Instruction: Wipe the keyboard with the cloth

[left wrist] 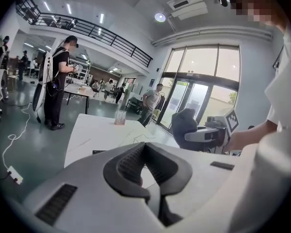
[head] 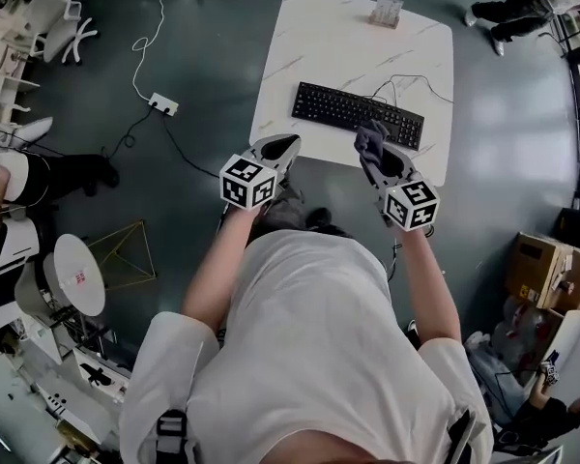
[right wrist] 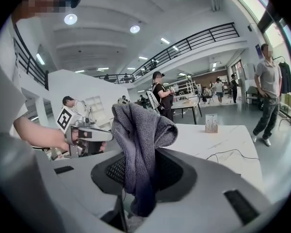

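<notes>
Gripping the grey knitted cloth [right wrist: 138,130], my right gripper [head: 375,155] faces the long black keyboard [head: 353,112] lying crosswise just ahead.

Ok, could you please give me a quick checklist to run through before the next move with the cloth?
1. Cloth gripped: ok, bunched between the right gripper's shut jaws.
2. Left gripper free: ok, shut, nothing between its jaws.
3. Keyboard reachable: ok, flat and uncovered on the table.
4. Cloth on the keys: not ok, it looks held in the air.
5. Cable out of the way: ok, looped behind the keyboard.
</notes>
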{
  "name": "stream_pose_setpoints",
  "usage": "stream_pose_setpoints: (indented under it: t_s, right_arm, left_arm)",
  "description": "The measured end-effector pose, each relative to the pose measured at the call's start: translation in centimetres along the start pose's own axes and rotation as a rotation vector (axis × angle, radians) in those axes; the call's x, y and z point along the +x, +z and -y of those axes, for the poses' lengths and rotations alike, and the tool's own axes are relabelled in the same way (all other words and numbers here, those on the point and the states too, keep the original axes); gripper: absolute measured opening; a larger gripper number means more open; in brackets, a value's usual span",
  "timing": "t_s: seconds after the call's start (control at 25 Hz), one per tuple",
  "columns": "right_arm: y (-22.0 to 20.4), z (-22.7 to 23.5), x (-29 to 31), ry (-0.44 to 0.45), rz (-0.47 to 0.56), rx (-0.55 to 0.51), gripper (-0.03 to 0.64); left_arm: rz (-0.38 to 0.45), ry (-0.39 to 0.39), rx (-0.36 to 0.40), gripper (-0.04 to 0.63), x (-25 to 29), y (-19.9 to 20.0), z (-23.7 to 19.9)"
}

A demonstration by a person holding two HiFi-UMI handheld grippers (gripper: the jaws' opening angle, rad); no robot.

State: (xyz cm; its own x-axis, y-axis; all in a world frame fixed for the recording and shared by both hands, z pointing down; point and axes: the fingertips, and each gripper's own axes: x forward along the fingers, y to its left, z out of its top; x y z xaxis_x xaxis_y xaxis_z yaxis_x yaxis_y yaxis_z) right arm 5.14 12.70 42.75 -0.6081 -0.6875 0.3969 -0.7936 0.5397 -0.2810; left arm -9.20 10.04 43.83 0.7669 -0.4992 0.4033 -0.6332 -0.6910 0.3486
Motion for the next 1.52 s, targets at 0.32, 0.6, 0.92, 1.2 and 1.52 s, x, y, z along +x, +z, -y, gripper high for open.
stream_pose_setpoints:
  t_s: [0.32,0.6,0.92,1.2,1.52]
  right_arm:
    - [1.0,0.2,-4.7,-0.051,0.092,0.029,0.135]
    - [2.5,-0.2,-6.9,-0.127,0.146,0.027,0.135]
    - [5.4,-1.1,-7.2,-0.176,0.199,0.007,0.133]
    - [6.4,-2.4,-6.5,-0.180,0.208,0.004,0.133]
    - [6.2,-3.3,-6.7,-0.180,0.207,0.006,0.133]
  left_arm:
    - [0.027,0.034,0.021,0.008,-3.4,-0.1,2.6]
    - [0.005,-0.042,0.034,0.008,-5.9,0.2,3.1]
    - [0.013,-0.067,0.073,0.008,-6.8,3.0,1.0]
    - [0.026,-0.066,0.070,0.008,-7.6,4.2,-0.4]
    - [0.039,-0.069,0.055,0.008,-8.7,3.9,-0.4]
